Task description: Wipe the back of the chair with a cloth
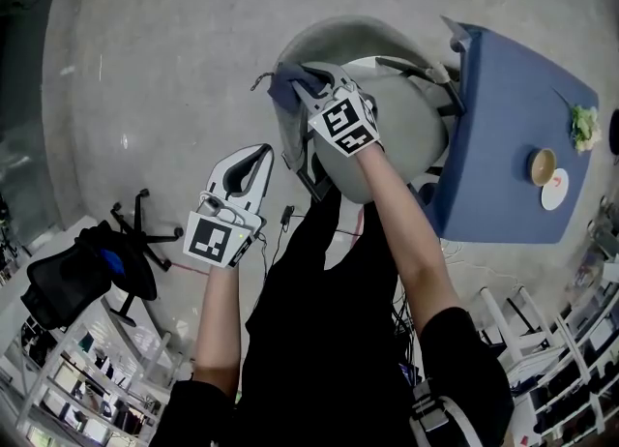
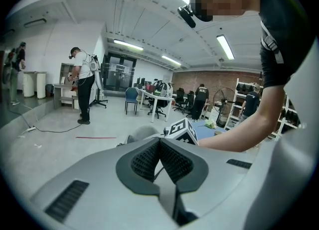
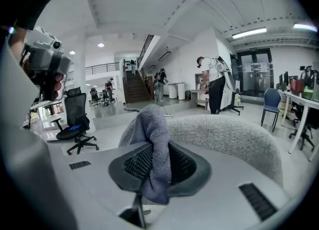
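Right hand-held gripper [image 1: 302,85]: the jaws are clamped on a grey-blue cloth [image 1: 284,83]. In the right gripper view, a soft, napped fold of the cloth [image 3: 155,133] stands up between the ribbed black pads, and a tail hangs out on the near side. White moulded shell, marker cube on top.

Left hand-held gripper [image 1: 259,153]: the jaws are brought together with nothing between them. In its own view the left hand-held gripper [image 2: 160,147] shows its ribbed pads meeting at the tips. It hangs clear of the chair, on the person's left of it, over the floor.

Chair [image 1: 392,106]: a tub shape with a rounded, wrap-around back in coarse, speckled light-grey fabric [image 3: 227,135]. The cloth sits at the top edge of this back, on the side nearest the left hand-held gripper. The frames do not show how firmly it bears on the fabric.

Desk [image 1: 503,106]: a flat blue top with square corners, just beside the chair on the side away from the left hand-held gripper. On it stand a small round cup [image 1: 543,166] and a white disc [image 1: 556,191], close together.

Floor [image 1: 174,68]: smooth grey concrete around the chair.

Office chair [image 1: 82,276]: black with a star base, well apart from the grey chair, beyond the left hand-held gripper.
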Tool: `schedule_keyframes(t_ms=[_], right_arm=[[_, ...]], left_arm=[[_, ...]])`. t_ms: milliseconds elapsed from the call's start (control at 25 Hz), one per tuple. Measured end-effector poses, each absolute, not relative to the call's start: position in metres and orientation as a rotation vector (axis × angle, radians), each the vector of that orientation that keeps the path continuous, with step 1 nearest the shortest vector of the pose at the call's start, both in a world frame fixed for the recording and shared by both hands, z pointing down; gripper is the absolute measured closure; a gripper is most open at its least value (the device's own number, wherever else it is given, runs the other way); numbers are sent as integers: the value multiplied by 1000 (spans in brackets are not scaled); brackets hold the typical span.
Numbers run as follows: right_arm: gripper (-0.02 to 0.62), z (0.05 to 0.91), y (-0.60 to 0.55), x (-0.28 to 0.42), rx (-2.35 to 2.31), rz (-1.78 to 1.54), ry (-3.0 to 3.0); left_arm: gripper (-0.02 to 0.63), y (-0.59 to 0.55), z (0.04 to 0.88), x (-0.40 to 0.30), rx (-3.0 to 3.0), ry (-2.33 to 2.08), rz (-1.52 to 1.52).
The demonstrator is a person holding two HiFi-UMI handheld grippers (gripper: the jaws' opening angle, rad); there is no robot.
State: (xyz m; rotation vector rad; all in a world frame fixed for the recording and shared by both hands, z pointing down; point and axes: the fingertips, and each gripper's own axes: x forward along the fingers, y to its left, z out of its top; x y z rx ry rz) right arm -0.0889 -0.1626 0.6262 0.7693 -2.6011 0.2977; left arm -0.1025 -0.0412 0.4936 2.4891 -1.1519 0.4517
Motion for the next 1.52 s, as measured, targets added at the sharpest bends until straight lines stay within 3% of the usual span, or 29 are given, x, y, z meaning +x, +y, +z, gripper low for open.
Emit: schedule_keyframes(t_ms=[1520], right_arm=[[500, 641, -217, -14, 1046, 378, -2516]], left_arm=[[583, -27, 505, -98, 2448, -1184, 444]])
